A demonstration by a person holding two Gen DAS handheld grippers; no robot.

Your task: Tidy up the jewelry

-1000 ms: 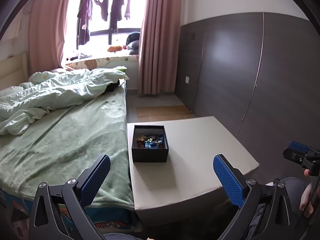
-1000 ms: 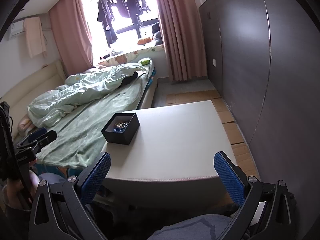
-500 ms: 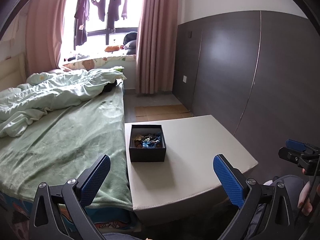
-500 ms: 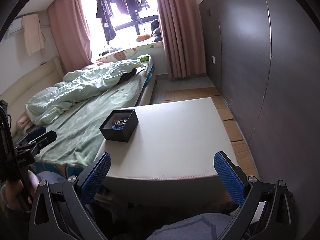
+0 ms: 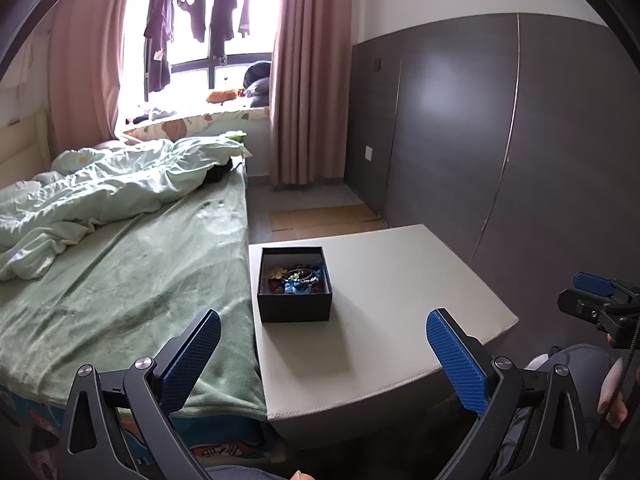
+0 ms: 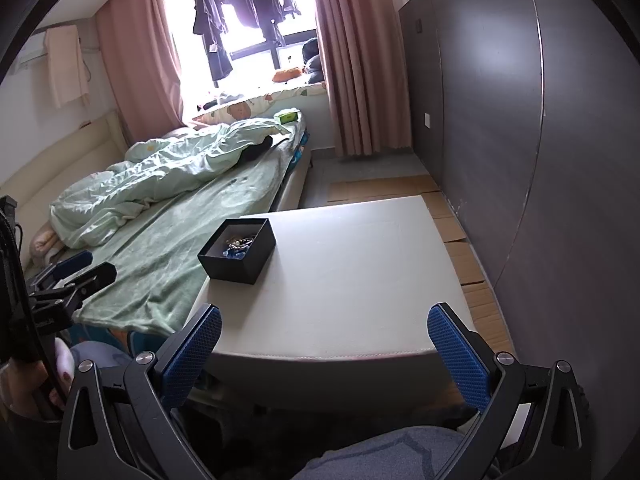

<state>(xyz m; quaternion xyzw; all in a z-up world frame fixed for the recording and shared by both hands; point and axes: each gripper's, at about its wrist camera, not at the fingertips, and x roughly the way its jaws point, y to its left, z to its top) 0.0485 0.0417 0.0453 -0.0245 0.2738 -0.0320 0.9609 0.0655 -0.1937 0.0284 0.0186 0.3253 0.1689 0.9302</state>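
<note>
The box (image 5: 295, 284) of jewelry (image 5: 295, 276) sits ahead of the left gripper (image 5: 320, 356), nearer it than the right gripper (image 6: 325, 354); both grippers gape empty.

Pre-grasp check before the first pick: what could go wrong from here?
1. The black jewelry box sits near the table edge by the bed; a nudge could tip it off.
2. The jewelry lies heaped together, so one pick may drag several pieces.
</note>
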